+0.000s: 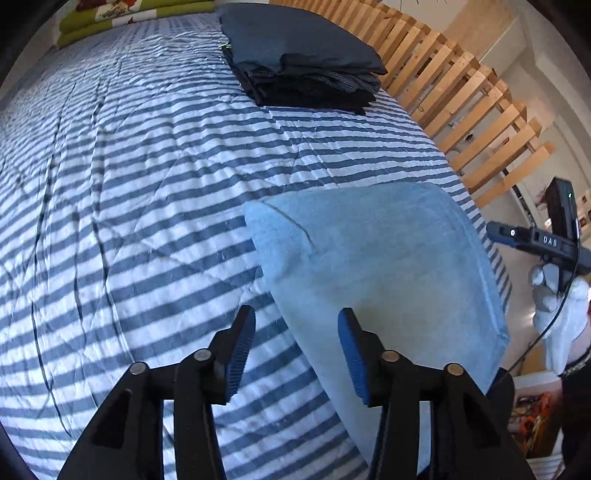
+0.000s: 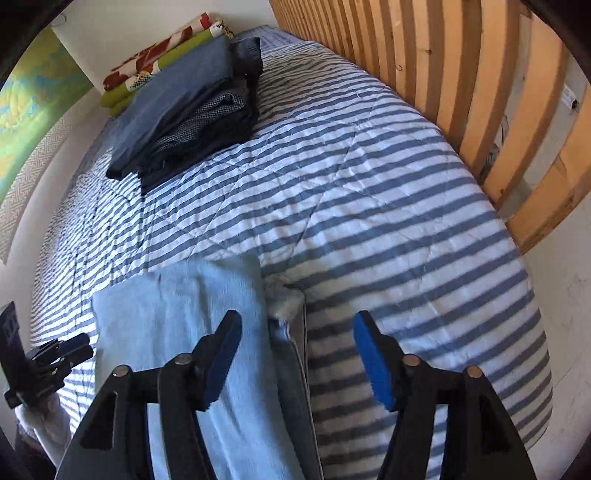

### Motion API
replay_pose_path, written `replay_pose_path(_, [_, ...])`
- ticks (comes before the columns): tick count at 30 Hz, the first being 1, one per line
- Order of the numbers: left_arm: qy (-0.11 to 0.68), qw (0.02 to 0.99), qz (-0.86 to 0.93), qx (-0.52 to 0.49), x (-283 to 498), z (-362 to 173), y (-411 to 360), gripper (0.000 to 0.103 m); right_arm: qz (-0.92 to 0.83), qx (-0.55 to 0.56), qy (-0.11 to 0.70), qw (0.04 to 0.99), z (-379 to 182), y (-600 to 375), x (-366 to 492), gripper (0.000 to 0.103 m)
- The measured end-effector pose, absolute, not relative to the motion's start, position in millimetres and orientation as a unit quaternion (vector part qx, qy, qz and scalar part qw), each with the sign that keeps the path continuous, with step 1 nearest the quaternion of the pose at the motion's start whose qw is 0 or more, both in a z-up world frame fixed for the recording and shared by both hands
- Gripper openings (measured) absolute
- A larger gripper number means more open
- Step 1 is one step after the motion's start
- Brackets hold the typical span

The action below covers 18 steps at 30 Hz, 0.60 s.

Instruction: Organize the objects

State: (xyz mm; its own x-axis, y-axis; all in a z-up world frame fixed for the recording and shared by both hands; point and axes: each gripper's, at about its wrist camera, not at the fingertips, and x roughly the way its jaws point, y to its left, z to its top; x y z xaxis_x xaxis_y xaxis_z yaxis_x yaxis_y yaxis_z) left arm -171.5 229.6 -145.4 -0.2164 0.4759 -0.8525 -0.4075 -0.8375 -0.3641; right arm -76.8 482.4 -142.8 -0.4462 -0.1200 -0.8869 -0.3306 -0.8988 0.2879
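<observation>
While the two claws hang over the bed, these things are seen, from left to right:

Bed cover: a blue and white striped bed cover (image 1: pixel 147 177) is spread over the whole bed. It is a bit wrinkled.

Green bedding: folded green bedding (image 1: pixel 122 16) with red flowers is kept at the far end of the bed, by the wall.

Left claw: the left claw (image 1: pixel 295 350) is pointed down at the bed. Its jaws are held apart and nothing is gripped. Only the striped cover and the near left edge of the towel are seen between the blue pads.

Dark clothes: a stack of dark clothes (image 1: pixel 303 62) is piled at the far end, near the wooden slats. A dark blue piece is laid on top.

Blue towel: a folded light blue towel (image 1: pixel 376 266) is laid flat on the near part of the bed, well apart from the dark stack. It is not held by any claw.

Right claw: the right claw (image 2: pixel 295 362) is held above the right edge of the towel. Its jaws are wide apart and nothing is gripped.

Wooden slats: a fence of wooden slats (image 1: pixel 461 92) is stood along the right side of the bed.

Gloved hand: a hand in a white glove (image 1: pixel 557 306) is seen at the far right of the left claw's view, holding the right claw's handle.
</observation>
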Motion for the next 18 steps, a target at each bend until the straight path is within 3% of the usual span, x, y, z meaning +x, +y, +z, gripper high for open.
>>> replay_pose_path(6, [-0.058, 0.313, 0.744, -0.588, -147, -153, 234, 0.070, 0.800, -0.529, 0.284, 0.002, -159, 479, -33, 0.072])
replay_pose_path(11, [-0.043, 0.298, 0.738, -0.605, -148, -170, 250, 0.070, 0.796, -0.563, 0.222, 0.007, -181, 459, -43, 0.073])
replay_pose_path(16, [-0.052, 0.298, 0.739, -0.602, -155, -179, 260, 0.070, 0.804, -0.549, 0.229, -0.011, -193, 459, -54, 0.090])
replay_pose_path(18, [-0.052, 0.304, 0.739, -0.599, -155, -178, 266, 0.055, 0.807, -0.548, 0.217, -0.024, -193, 454, -58, 0.087])
